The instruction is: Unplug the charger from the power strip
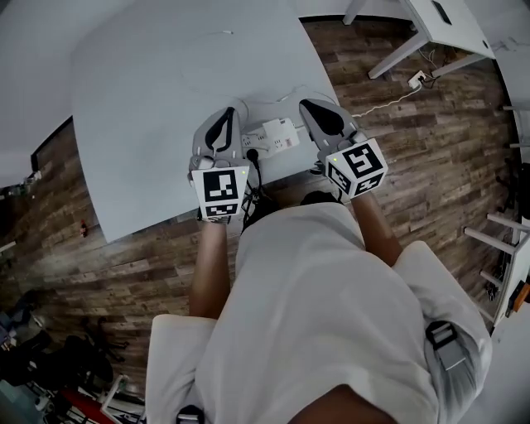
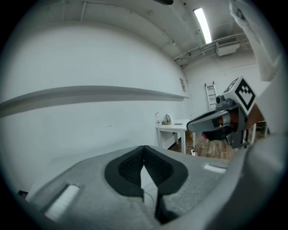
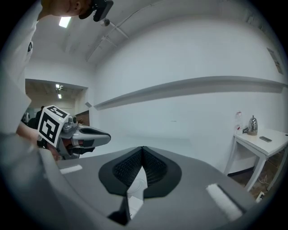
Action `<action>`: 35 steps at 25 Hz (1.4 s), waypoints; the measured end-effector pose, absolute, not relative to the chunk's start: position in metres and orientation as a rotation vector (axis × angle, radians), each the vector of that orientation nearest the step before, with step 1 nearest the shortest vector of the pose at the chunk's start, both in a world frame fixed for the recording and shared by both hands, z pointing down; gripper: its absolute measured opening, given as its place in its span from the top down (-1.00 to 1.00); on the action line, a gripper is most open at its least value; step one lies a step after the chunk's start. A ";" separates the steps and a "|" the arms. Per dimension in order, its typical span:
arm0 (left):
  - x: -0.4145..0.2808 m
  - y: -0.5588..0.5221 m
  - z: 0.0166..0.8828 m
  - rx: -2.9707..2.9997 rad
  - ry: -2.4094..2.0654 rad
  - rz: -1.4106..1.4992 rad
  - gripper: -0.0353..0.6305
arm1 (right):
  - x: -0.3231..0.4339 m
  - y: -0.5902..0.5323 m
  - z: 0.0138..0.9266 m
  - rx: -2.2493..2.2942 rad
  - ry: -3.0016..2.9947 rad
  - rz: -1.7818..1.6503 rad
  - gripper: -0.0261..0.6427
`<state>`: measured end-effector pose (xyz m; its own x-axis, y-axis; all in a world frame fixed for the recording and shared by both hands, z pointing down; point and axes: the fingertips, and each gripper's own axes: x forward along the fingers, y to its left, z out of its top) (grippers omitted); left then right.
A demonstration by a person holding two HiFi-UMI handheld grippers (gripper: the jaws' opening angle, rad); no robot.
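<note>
Left gripper [image 1: 229, 112] and right gripper [image 1: 313, 106] are held shut, empty, flanking the strip [image 1: 273, 137]; whether its black plug [image 1: 252, 155] is seated cannot be told.

Most of the white surface [image 1: 166, 99] beyond and to the left is bare, with wide room to pass. At the near edge the power strip [image 1: 271, 135] sits in the narrow gap between the left gripper [image 1: 231, 109] and right gripper [image 1: 308, 104], and a black cable [image 1: 255, 170] hangs off the edge against the person's body. A second table [image 1: 431, 25] stands well apart on the right across the wood floor [image 1: 431, 141].
</note>
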<state>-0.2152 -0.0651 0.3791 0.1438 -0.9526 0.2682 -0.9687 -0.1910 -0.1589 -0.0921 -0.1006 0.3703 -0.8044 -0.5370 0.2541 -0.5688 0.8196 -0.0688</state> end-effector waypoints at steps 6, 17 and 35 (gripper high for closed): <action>-0.200 -0.043 0.378 2.173 -2.138 0.541 0.88 | -0.075 -0.094 0.357 0.699 -2.834 0.126 0.91; -0.169 -0.016 0.362 2.059 -2.275 0.505 0.88 | -0.057 -0.069 0.349 0.565 -2.863 0.108 0.92; -0.157 -0.014 0.361 2.011 -2.301 0.509 0.88 | -0.040 -0.077 0.348 0.613 -2.841 0.104 0.92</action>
